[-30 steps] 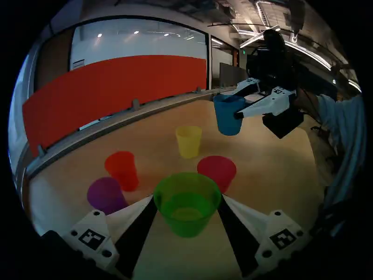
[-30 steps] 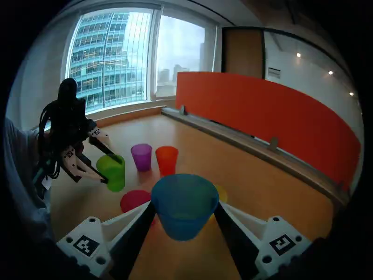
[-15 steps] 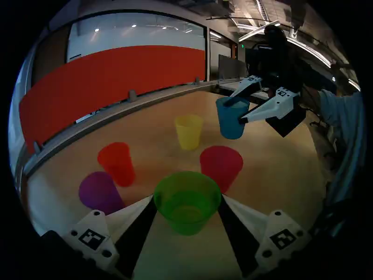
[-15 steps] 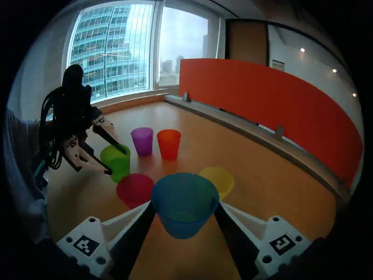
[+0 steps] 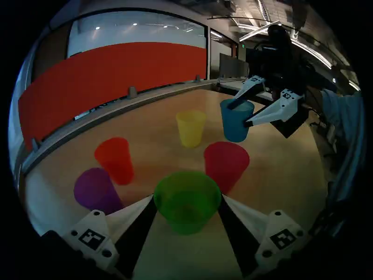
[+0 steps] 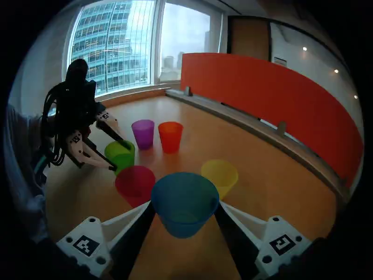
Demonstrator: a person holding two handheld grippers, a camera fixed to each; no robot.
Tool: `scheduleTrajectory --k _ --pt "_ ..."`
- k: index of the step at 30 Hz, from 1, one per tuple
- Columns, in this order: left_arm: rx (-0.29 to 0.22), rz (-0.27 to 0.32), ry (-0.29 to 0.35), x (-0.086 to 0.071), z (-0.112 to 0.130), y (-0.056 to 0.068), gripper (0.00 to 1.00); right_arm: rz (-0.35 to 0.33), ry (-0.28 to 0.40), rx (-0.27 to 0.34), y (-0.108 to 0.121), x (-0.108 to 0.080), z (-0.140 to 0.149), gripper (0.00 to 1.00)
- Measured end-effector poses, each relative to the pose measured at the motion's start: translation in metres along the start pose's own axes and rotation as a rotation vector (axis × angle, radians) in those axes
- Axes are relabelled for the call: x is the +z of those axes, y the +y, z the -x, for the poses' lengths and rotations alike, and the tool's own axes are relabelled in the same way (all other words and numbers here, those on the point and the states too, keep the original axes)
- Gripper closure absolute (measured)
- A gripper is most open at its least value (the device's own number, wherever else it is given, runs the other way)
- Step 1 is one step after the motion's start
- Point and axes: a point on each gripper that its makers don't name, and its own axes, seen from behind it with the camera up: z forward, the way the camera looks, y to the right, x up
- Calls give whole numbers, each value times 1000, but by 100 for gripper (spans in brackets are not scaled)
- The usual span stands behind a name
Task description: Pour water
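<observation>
A translucent green cup (image 5: 187, 201) is held upright, pinched between the fingers of the left gripper (image 5: 186, 201). A translucent blue cup (image 6: 185, 204), also upright, is clamped in the right gripper (image 6: 185, 207). A red cup (image 5: 225, 164), yellow cup (image 5: 190, 128), orange cup (image 5: 114, 158) and purple cup (image 5: 94, 190) are stood between them on the wooden table (image 5: 279, 177). Water cannot be made out in either held cup.

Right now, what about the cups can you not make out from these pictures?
Water level in the blue cup: right gripper view, dim tinted wall blurs it.
Water level in the green cup: left gripper view, same reason.
Purple cup base: left gripper view, behind the left gripper.
</observation>
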Motion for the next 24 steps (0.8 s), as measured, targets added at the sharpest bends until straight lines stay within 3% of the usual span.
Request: scheduleTrajectory --k 16,20,24 --pt "3 -10 -5 1 8 -4 11 4 -28 -5 -2 8 15 9" --pt "14 -17 -7 0 8 -4 3 7 -38 -5 -3 10 21 9" --pt "28 -22 -18 -2 12 -4 3 18 -52 -7 0 13 27 9"
